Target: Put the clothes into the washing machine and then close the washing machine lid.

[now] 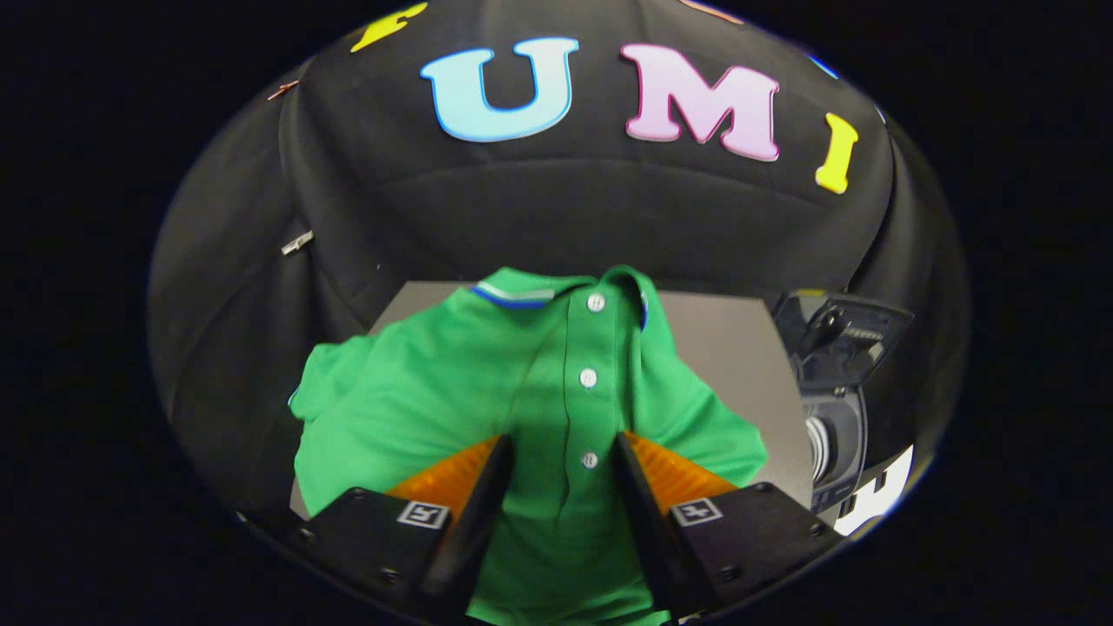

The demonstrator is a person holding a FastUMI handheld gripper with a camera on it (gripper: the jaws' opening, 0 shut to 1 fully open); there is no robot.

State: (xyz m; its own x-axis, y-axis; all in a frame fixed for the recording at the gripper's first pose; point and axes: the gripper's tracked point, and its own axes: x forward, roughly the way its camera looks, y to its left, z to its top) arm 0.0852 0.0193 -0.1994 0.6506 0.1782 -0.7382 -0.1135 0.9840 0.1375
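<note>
The shirt (487,391), a green polo, lay spread on the grey table (739,365), collar away from the gripper (561,448), front side up. Its placket ran straight up the middle with three white buttons (589,377) in a row, the lowest one sitting right in the gap between the fingers. The collar carried a blue and white trim on the side left of the placket. One sleeve stuck out left of the placket and reached past the table's edge there; the other sleeve fanned out to the right of it, lying flat on the grey top. The gripper hung over the shirt's lower front, and there it was, fingers spread wide, one on each side of the placket, with green cloth showing in the gap. Nothing was pinched between them; whether the tips touched the fabric could not be told. Off to the right of the shirt, past the table's edge, stood the washer (835,409), dark-bodied, its lid (848,335) tipped up and open, with a pale drum rim showing under it. Shirt and washer were well apart, with bare table between them.
</note>
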